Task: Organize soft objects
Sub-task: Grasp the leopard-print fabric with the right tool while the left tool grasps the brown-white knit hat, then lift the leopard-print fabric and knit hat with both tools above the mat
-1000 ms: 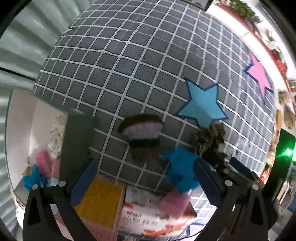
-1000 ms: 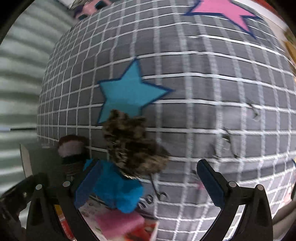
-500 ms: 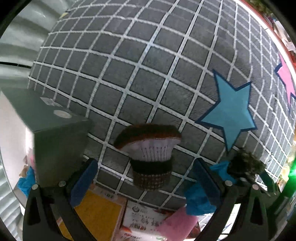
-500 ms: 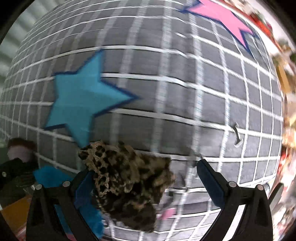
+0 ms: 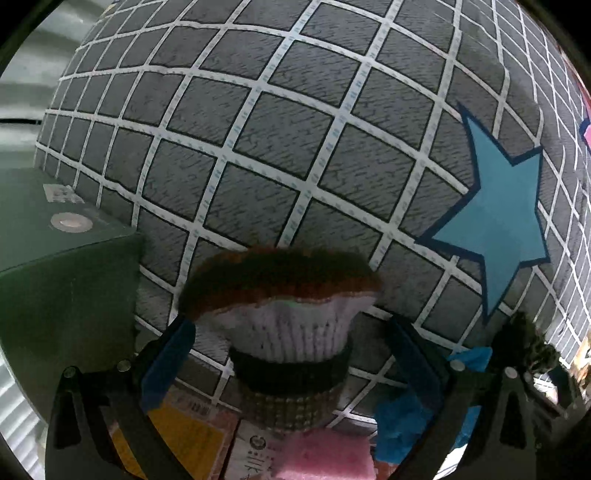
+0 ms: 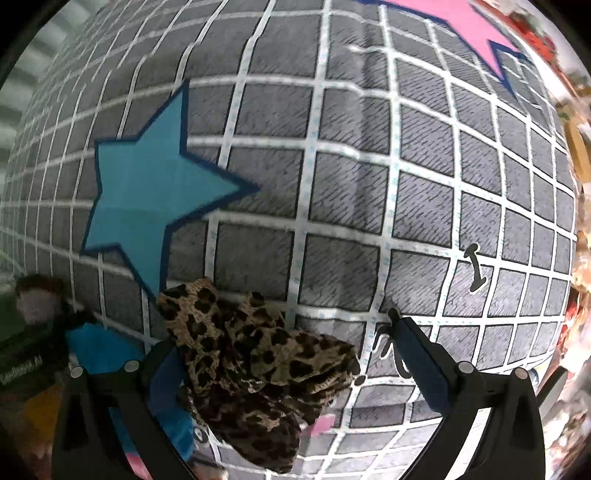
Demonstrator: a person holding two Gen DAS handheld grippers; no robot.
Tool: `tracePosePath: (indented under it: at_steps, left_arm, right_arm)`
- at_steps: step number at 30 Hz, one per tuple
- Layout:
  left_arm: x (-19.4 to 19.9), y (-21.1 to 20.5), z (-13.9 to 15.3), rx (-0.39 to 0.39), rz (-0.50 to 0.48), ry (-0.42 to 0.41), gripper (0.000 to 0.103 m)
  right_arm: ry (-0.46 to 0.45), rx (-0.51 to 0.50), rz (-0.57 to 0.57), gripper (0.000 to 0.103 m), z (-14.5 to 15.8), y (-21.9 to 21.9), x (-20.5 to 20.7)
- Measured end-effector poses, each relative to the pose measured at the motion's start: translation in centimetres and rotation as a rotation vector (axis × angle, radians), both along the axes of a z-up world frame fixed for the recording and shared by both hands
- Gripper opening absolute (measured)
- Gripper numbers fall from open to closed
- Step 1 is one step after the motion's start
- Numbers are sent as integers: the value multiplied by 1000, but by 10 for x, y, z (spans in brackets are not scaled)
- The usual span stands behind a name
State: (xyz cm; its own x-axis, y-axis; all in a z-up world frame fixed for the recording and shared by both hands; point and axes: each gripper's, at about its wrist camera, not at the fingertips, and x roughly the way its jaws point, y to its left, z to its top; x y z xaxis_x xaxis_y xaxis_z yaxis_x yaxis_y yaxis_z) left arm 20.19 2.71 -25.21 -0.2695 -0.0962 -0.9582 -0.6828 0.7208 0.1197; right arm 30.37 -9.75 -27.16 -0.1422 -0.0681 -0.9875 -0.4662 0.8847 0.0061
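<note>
A knitted cupcake toy (image 5: 284,325), brown on top with a white and dark banded base, stands on the grey checked cloth (image 5: 280,140). My left gripper (image 5: 291,358) is open around it, one finger on each side. A leopard-print fabric piece (image 6: 255,365) lies crumpled on the same cloth (image 6: 369,166). My right gripper (image 6: 291,358) is open over it, its left finger against the fabric. A blue soft item (image 5: 402,417) and a pink one (image 5: 325,458) lie just below the cupcake. The blue soft item (image 6: 99,350) also shows left of the leopard fabric.
A dark green box (image 5: 62,291) stands close on the left of the cupcake. A yellow pack (image 5: 188,439) and a printed carton (image 5: 255,450) lie below. Blue star (image 6: 147,192) and pink star (image 6: 461,18) patches mark the cloth. Cluttered shelves (image 6: 580,147) line the right edge.
Both grippers have moved down and closer: the cupcake now sits between the left fingers, and the leopard fabric fills the space between the right fingers. Both stay open.
</note>
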Motion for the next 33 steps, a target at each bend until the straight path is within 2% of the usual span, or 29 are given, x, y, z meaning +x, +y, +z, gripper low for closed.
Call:
tracePosePath:
  at_steps: [3, 6, 9, 11, 12, 14, 15, 16, 17, 18, 25, 33]
  left_arm:
    - [-5, 4, -2, -8, -11, -9, 103]
    - [-6, 19, -6, -57, 51, -16, 103]
    - [-15, 30, -12, -102, 107, -25, 103]
    - [-14, 27, -12, -84, 72, -21, 103]
    - [-12, 25, -11, -72, 49, -20, 102]
    - [-7, 20, -7, -64, 9, -43, 92]
    - [-4, 17, -4, -74, -9, -65, 78]
    - [-1, 12, 1, -59, -42, -75, 70]
    - [2, 8, 6, -36, -86, -79, 47]
    - [5, 3, 10, -12, -133, -77, 37]
    - [8, -14, 52, 34, -232, -192, 36]
    - [0, -38, 105, 53, -337, -284, 36]
  right_arm:
    - [-14, 7, 13, 103, 3, -9, -12]
    - [-20, 9, 15, 103, 8, -18, -21]
    - [-27, 16, 40, 94, 13, -18, -28]
    - [-36, 28, 57, 76, 20, -23, -35]
    - [-41, 34, 67, 70, 24, -24, -37]
    - [-35, 55, 81, 49, 30, -27, -40]
    - [-21, 73, 74, 45, 30, -29, -42]
    - [-4, 97, 56, 41, 32, -32, -41]
    - [6, 117, 32, 41, 33, -36, -39]
    - [7, 128, 14, 41, 35, -39, -37]
    - [20, 228, -135, 39, 57, -71, -27]
    - [27, 261, -220, 39, 84, -111, -34]
